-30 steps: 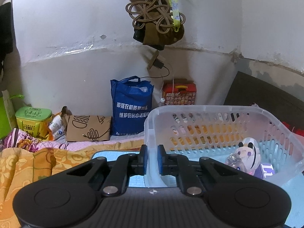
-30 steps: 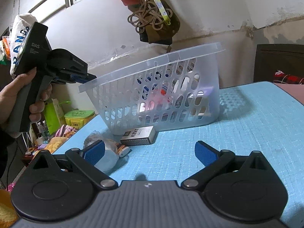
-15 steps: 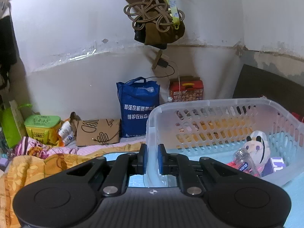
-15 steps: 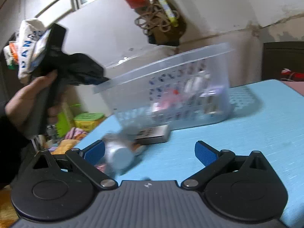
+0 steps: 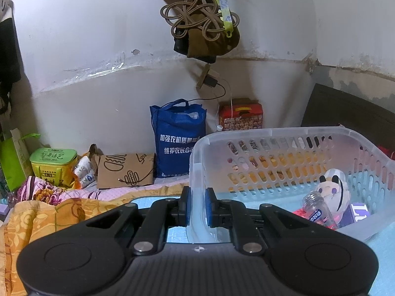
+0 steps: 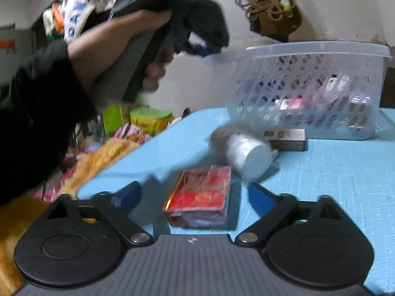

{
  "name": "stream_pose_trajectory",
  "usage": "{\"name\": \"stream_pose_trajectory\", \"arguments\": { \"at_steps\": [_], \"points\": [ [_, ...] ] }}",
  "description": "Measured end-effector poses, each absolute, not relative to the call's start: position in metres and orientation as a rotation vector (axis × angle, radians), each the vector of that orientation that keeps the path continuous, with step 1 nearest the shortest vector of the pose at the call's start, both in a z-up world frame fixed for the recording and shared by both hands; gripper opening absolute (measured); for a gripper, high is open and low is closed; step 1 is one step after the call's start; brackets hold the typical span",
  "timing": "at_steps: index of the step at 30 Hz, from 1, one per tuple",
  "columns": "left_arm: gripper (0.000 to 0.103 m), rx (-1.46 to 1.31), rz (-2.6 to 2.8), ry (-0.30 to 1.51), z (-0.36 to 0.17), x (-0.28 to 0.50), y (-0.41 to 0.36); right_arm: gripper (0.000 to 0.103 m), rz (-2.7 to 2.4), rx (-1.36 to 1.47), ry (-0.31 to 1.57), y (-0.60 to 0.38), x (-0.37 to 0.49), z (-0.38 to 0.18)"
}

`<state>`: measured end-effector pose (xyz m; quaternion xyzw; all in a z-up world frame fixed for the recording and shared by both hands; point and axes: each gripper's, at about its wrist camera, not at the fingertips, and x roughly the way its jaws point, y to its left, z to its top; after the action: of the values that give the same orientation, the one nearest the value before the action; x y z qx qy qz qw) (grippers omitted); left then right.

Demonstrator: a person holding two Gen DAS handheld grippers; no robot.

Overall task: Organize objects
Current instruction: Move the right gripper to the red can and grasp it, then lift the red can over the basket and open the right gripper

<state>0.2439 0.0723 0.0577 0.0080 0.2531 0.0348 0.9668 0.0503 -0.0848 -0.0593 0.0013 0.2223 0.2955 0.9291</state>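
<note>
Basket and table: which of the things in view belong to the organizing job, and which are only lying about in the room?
Job:
- clear basket, clamped at its rim by the left gripper
- red box, between the fingers of the open right gripper
- white bottle
- dark carton

Lying about:
- blue bag
- green tin
- brown paper bag

Red box (image 6: pixel 200 194), pale blue mat (image 6: pixel 345 185) — whitish cup (image 6: pixel 246 155), perhaps.

left gripper (image 5: pixel 196 206) clamped, right gripper (image 6: pixel 195 196) spread
</note>
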Motion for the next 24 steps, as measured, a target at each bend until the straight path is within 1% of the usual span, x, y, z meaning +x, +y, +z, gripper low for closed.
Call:
{"name": "stream_pose_trajectory", "arguments": {
  "at_steps": [1,2,3,14,20,24],
  "points": [
    [0.015,0.016,0.069,0.512,0.058,0.244,0.073,0.075,0.603,-0.015,0.449,-0.084,0.049,-0.059],
    [0.015,0.015,0.068,0.511,0.058,0.244,0.073,0.057,0.605,-0.019,0.454,-0.086,0.049,-0.058],
    [0.015,0.012,0.067,0.512,0.058,0.244,0.074,0.058,0.611,-0.006,0.461,-0.09,0.05,-0.056],
    [0.015,-0.011,0.052,0.514,0.058,0.244,0.077,0.057,0.514,0.122,0.339,-0.163,0.04,-0.01],
    [0.015,-0.009,0.052,0.514,0.058,0.244,0.076,0.057,0.458,0.154,0.327,-0.187,0.059,0.004],
    [0.015,-0.011,0.052,0.514,0.058,0.244,0.076,0.057,0.476,0.183,0.305,-0.196,0.075,0.029]
  ]
}}
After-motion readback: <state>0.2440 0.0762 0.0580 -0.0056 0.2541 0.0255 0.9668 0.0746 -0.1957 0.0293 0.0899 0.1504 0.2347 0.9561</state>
